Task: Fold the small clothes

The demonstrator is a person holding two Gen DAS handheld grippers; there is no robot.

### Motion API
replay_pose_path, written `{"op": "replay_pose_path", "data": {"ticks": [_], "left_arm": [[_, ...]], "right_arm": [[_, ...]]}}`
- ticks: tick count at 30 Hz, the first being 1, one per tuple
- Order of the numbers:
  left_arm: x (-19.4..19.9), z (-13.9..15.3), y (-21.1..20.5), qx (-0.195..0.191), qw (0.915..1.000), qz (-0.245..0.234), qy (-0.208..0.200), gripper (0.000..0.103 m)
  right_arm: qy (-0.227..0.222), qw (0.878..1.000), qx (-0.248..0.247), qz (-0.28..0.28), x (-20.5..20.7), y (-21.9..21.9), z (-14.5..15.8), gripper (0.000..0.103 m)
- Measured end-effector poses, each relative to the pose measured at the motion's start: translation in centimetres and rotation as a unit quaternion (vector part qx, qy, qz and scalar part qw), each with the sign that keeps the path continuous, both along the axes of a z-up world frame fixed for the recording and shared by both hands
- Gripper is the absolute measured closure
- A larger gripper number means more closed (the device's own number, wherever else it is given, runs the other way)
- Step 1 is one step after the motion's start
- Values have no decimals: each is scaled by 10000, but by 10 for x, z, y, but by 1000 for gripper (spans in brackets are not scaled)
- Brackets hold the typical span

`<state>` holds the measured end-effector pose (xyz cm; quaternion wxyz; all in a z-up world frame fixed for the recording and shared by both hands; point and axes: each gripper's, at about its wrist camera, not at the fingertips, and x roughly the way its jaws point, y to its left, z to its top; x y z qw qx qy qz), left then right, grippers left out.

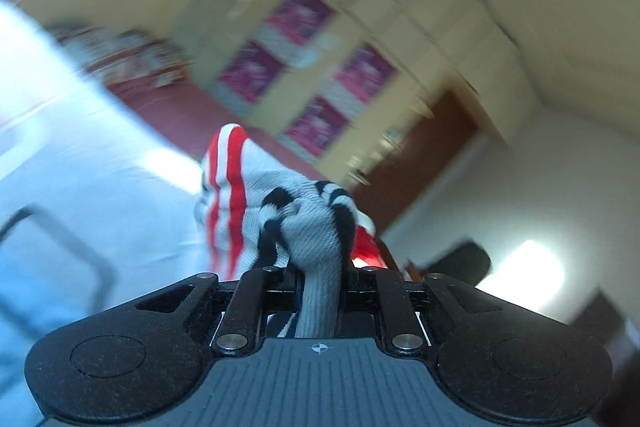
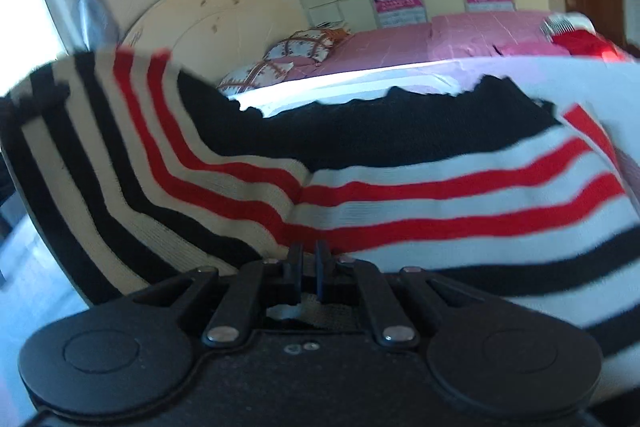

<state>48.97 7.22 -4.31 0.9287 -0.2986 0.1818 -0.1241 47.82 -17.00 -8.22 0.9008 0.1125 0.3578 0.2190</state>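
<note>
A small knitted garment [image 2: 440,203] with white, red and black stripes and a black band along its top fills the right wrist view, draped over a white surface [image 2: 520,75]. My right gripper [image 2: 308,263] is shut on its near edge, and a bit of cloth shows behind the jaws. In the blurred, tilted left wrist view the same striped garment [image 1: 240,187] is bunched up. My left gripper [image 1: 320,279] is shut on a thick twist of it, held above the white surface [image 1: 80,155]. The fingertips of both grippers are hidden by cloth.
Beyond the white surface stands a bed with a pink cover [image 2: 440,35] and patterned pillows [image 2: 296,55]. A red item [image 2: 580,41] lies at the far right. A cream wardrobe with pink posters [image 1: 308,67] and a brown door [image 1: 432,147] are behind.
</note>
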Motion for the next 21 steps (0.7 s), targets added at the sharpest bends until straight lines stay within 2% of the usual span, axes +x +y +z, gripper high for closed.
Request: {"op": "replay_pose_path", "data": {"ticks": [2, 4, 7, 8, 9, 10, 11, 12, 13, 14, 16, 17, 19, 21], "left_arm": [[13, 15, -32, 324, 9985, -436, -114, 88], [26, 21, -66, 657, 9938, -894, -110, 88], [46, 5, -121, 1043, 9827, -1502, 300, 87], [53, -6, -140, 1269, 9743, -1780, 540, 73], [61, -17, -158, 1461, 9631, -2128, 766, 60], [64, -23, -171, 1577, 9539, -2352, 989, 58], [58, -22, -176, 1653, 9518, -2386, 990, 54], [45, -15, -173, 1656, 9541, -2373, 773, 41], [36, -6, -163, 1548, 9564, -2407, 582, 34], [30, 4, -149, 1426, 9601, -2351, 511, 30], [20, 21, -111, 1017, 9707, -2158, 293, 24], [16, 24, -89, 868, 9772, -1924, 232, 17], [12, 16, -51, 796, 9876, -1283, 418, 16], [17, 3, -22, 667, 9902, -854, 878, 17]], "right_arm": [[-71, 9980, 373, -513, -11, -29, 7, 85], [-28, 9919, 766, -1015, -25, -65, 10, 84], [-21, 9722, 1464, -1825, -49, -129, 13, 73], [4, 9632, 1706, -2075, -57, -150, 12, 65], [52, 9531, 1947, -2319, -64, -169, 11, 52], [87, 9443, 2127, -2509, -71, -185, 10, 47], [85, 9382, 2252, -2626, -77, -198, 11, 41], [59, 9340, 2357, -2683, -82, -208, 13, 36], [29, 9317, 2440, -2689, -87, -214, 16, 32], [16, 9307, 2508, -2662, -91, -218, 18, 27], [-2, 9308, 2694, -2472, -96, -217, 21, 26], [12, 9317, 2780, -2338, -96, -213, 21, 23], [192, 9338, 2944, -2026, -92, -203, 19, 18], [545, 9309, 3203, -1669, -80, -191, 12, 14]]}}
